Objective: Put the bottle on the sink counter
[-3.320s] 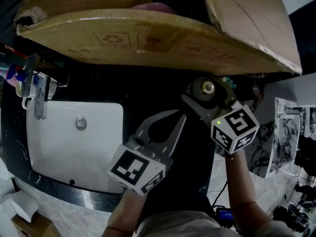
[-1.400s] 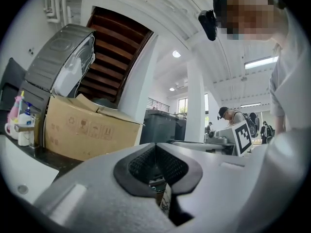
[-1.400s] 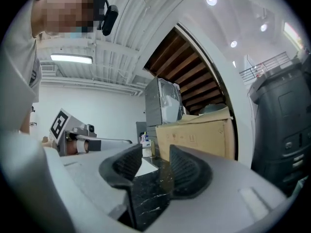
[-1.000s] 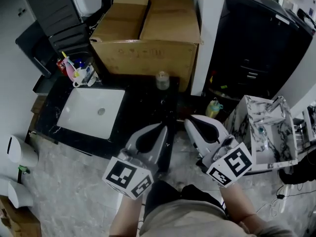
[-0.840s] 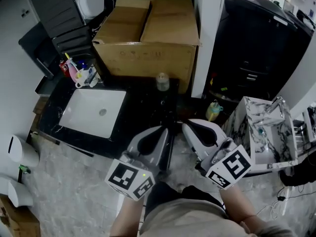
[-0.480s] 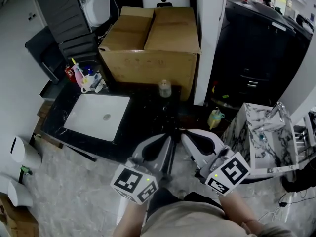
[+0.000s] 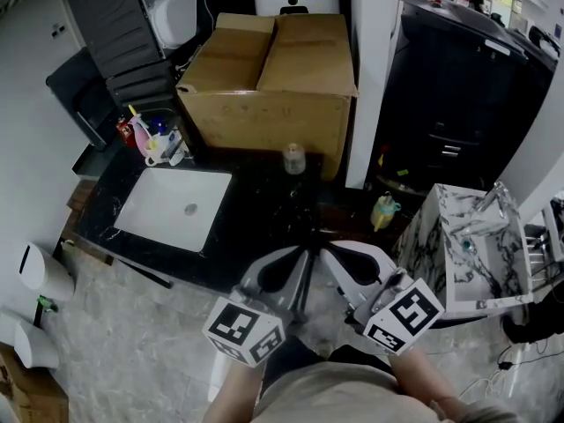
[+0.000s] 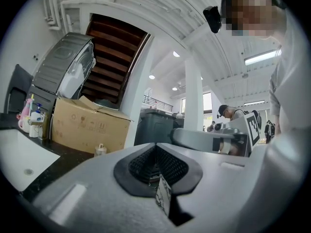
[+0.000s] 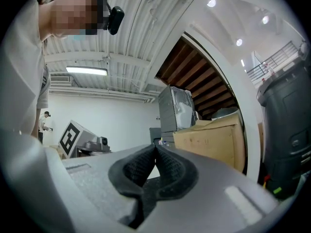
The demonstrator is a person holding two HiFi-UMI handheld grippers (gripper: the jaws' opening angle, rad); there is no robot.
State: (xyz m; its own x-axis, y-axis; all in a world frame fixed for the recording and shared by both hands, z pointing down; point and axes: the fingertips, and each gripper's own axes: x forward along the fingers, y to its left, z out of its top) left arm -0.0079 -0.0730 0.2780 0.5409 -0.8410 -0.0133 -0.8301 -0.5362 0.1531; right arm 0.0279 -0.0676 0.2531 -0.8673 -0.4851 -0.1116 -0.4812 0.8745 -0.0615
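**Sink surface, one bottle, two hand-held tongs**

1. Bottle (image 7: pixel 293 159): small and pale, with a capped neck. It stands upright on the dark surface (image 7: pixel 256 203), at the back and just in front of the cardboard box (image 7: pixel 273 69). It is to the right of the sink basin and apart from it. Nothing touches it, and both tongs are well clear of it. The left gripper view shows it against the foot of the box.

2. Sink basin (image 7: pixel 174 208): white and rectangular, set into the left half of the surface, with a drain near its middle.

3. Cardboard box: large and brown, its top flaps loosely folded. It sits at the rear of the surface and overhangs the bottle's spot.

4. Cup of brushes (image 7: pixel 152 139): pink and white holders with coloured handles, at the back left corner of the basin.

5. Left tongs (image 7: pixel 298 252): held low, near the front edge of the surface, with the marker cube towards the person. The ribbed pads (image 8: pixel 146 161) are clenched tip to tip with nothing between them.

6. Right tongs (image 7: pixel 328 250): just beside the left pair, tips angled towards them. The jaws are pressed fully together and empty, the dark pads meeting along their upper edge.

7. Marble-patterned stand (image 7: pixel 463 236): white with dark veining, to the right of the surface.

8. White pillar (image 7: pixel 368 69): rises between the box and a dark cabinet (image 7: pixel 458 86).
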